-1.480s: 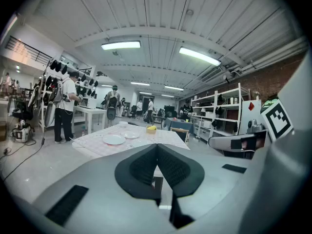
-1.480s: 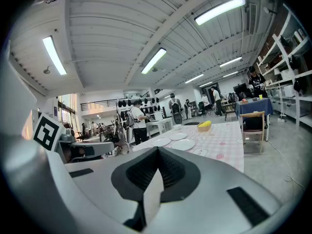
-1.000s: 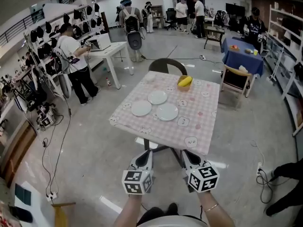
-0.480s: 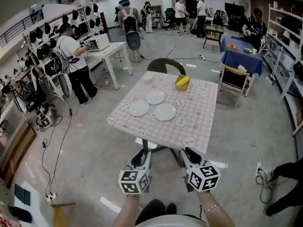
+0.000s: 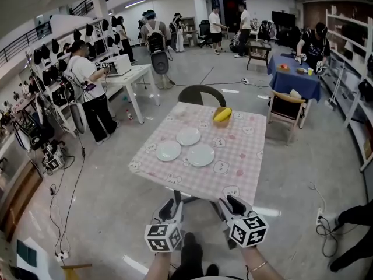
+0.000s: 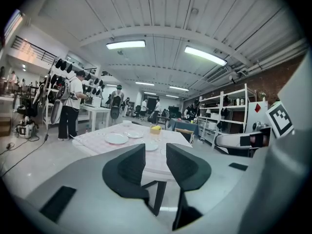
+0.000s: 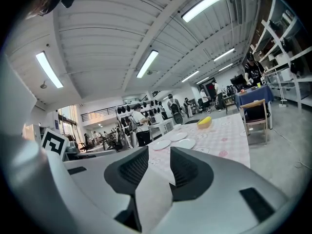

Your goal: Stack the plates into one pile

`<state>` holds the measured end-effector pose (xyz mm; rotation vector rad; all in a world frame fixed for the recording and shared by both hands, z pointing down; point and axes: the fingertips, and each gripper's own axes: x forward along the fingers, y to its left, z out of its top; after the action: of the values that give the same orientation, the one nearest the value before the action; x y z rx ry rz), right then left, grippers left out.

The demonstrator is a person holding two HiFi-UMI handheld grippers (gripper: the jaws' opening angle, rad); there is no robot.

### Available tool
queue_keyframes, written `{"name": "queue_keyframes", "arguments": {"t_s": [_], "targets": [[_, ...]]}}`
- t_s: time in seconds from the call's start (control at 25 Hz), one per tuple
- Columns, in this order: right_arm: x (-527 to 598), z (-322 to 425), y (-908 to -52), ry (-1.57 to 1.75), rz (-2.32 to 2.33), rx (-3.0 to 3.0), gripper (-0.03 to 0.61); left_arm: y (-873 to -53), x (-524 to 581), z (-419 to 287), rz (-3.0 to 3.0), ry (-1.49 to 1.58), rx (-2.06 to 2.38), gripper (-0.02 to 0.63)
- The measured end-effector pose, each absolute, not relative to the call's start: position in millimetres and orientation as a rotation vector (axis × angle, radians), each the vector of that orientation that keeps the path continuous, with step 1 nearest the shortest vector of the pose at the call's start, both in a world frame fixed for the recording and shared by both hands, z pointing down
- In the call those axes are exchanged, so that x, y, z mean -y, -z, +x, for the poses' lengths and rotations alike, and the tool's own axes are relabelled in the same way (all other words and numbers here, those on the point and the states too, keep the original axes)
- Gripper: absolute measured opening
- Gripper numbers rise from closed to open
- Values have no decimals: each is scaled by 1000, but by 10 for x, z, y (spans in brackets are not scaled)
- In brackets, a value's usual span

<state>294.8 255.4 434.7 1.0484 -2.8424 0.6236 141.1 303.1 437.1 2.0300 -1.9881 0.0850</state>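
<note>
1. Left tool [image 5: 169, 207]: held out low over the floor, short of the near edge of the worktop [image 5: 245, 156]. Jaws stand apart with a clear gap and have just been opening. Nothing between them; in the left gripper view only the distant worktop shows through the gap.
2. Right tool [image 5: 233, 205]: just beside the left one, at about the same level, also short of the worktop's near edge. Jaws apart, also just been opening. Nothing gripped; the checked cloth shows through the gap in the right gripper view.
3. Three white plates lie flat and separate on the worktop, none stacked. All sit well ahead of both tools, out of their reach.
4. Left plate [image 5: 168, 151]: nearly straight ahead of the left tool, well apart from it.
5. Right plate [image 5: 201, 155]: ahead, roughly on the line between the two tools and nearest to them of the three. It lies close beside the left plate, but I cannot tell whether they touch.
6. Far plate [image 5: 188, 136]: beyond the other two as seen from the tools, close to both.
7. Yellow item [image 5: 222, 115]: farther still from the tools, past the plates and toward the right tool's side, near the worktop's far edge.
8. Dark chair [image 5: 201, 94]: at the worktop's far side, opposite the tools.
</note>
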Motion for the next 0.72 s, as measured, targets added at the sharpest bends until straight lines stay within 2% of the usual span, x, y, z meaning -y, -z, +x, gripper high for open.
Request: {"name": "queue_keyframes", "arguments": {"t_s": [0.32, 0.72], "targets": [[-1983, 2632, -4420, -633, 1064, 2825, 132, -4454, -2415, 1095, 2046, -89, 1979, 131], [-856, 1788, -4301, -624, 1150, 2802, 132, -4388, -1213, 204, 2097, -96, 1929, 132]]}}
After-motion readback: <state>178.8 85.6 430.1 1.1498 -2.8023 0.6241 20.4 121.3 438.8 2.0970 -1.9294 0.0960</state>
